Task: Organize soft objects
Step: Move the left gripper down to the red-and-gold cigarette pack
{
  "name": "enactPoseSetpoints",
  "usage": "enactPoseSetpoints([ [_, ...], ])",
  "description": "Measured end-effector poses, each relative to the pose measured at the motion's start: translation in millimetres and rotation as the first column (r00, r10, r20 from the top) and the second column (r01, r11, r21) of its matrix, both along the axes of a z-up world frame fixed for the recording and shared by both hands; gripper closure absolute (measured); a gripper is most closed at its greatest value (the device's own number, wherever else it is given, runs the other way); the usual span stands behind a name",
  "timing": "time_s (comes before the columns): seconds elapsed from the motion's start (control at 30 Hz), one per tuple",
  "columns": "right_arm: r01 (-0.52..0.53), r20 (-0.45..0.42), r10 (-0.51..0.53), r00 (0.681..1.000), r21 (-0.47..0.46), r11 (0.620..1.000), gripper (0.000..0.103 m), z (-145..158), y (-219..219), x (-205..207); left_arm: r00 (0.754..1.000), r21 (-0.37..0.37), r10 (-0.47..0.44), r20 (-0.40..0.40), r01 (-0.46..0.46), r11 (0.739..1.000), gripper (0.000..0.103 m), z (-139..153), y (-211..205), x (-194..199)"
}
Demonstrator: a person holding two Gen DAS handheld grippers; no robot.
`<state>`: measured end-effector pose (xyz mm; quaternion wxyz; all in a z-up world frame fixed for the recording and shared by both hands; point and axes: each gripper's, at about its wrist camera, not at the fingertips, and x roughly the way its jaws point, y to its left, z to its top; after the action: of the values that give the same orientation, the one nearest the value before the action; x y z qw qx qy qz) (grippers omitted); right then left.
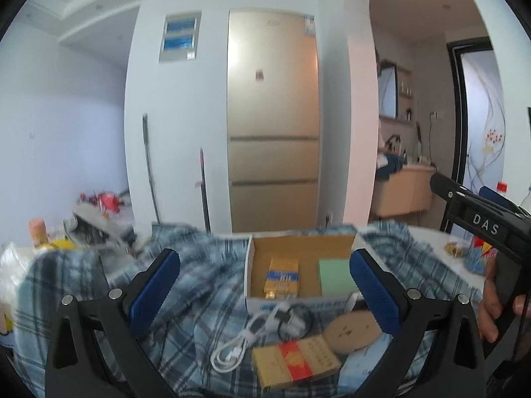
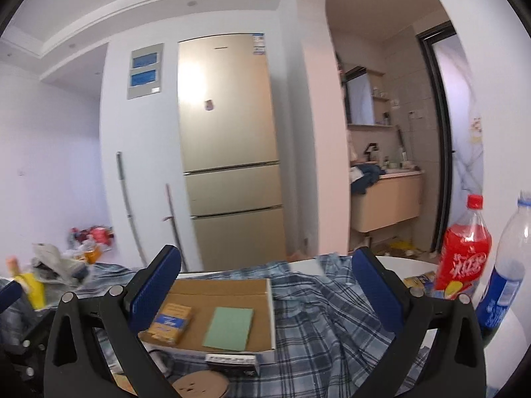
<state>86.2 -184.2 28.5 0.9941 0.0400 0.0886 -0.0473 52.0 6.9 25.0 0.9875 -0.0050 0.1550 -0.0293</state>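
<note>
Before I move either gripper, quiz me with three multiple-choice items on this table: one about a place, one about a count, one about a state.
1. Where does the green card lie?
A. Inside the cardboard box
B. On the plaid cloth
C. Under the red bottle

2. How many things lie in the box?
A. One
B. Two
C. Four

3. How is the left gripper set?
A. Shut on the white cable
B. Shut on the cloth
C. Open, holding nothing

Key: 1 A, the card rests flat on the box floor beside the yellow and blue pack. 2 B, only the pack and the card show inside. 3 C, its blue pads stand wide apart, with the cable lying loose on the cloth below.
</note>
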Motion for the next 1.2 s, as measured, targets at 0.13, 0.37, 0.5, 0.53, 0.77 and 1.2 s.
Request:
enactPoseSetpoints([
  [0.13, -0.043, -0.074, 0.039, 0.996, -0.045, 0.998, 0.000, -16, 6, 12, 0.995, -0.028, 0.006, -0.097, -0.009, 1.000, 0.000, -22, 4, 17],
  [0.37, -0.062, -0.156, 0.052, 0.986, -0.061, 0.996, 0.000, -37, 9, 24, 0.965, 0.010, -0.036, -0.258, 0.040, 0.999, 0.000, -55, -12, 37],
  [0.5, -0.079, -0.236, 0.071, 0.969, -0.023, 0.997, 0.000, -47, 10, 35, 0.957, 0.022, -0.043, -0.287, 0.052, 0.998, 0.000, -60, -16, 42],
  [0.53, -0.082, -0.252, 0.075, 0.965, -0.015, 0.997, 0.000, -49, 9, 37, 0.951, 0.025, -0.045, -0.306, 0.055, 0.998, 0.000, -63, -17, 44],
  [0.77, -0.140, -0.376, 0.139, 0.916, 0.024, 0.990, 0.000, -58, 10, 47, 0.893, 0.032, -0.104, -0.438, 0.131, 0.991, 0.000, -78, -29, 56],
  [1.2, -0.155, -0.431, 0.180, 0.884, 0.092, 0.984, 0.000, -65, 9, 55, 0.801, 0.056, -0.138, -0.583, 0.210, 0.976, 0.000, -105, -49, 74],
])
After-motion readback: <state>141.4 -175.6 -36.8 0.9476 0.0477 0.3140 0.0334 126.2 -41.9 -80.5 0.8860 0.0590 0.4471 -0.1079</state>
